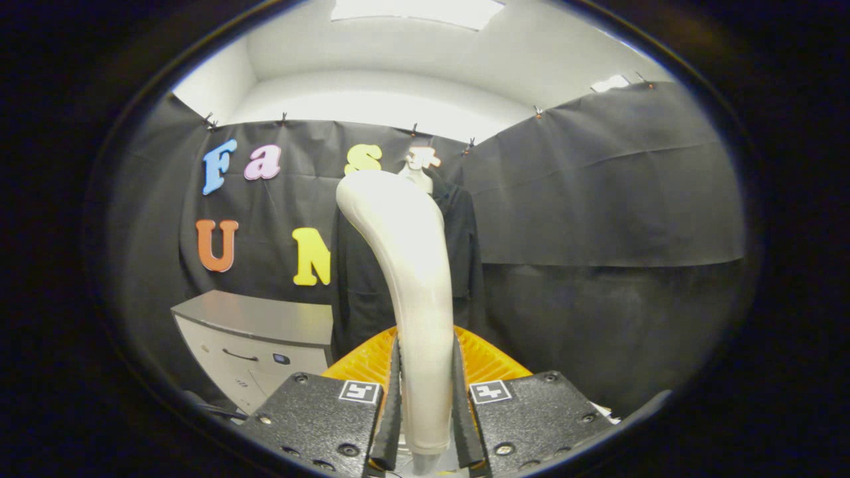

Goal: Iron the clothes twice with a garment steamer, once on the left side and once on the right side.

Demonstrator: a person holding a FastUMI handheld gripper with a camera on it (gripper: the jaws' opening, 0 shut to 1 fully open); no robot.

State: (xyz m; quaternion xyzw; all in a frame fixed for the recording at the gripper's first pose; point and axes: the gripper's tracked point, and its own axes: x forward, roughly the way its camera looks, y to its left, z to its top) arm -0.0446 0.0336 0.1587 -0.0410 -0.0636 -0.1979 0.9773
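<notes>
gripper (425, 425): I've got both fingers clenched on the steamer handle (408, 265)
dark garment (362, 279): hanging right behind the handle
cabinet (259, 332): left of the garment

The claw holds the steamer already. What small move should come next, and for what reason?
Probably carry the steamer forward toward the dark garment. The claw is shut on the steamer's handle, both fingers pressing it, and the garment hangs beyond the steamer's head, apparently not touched yet.
</notes>
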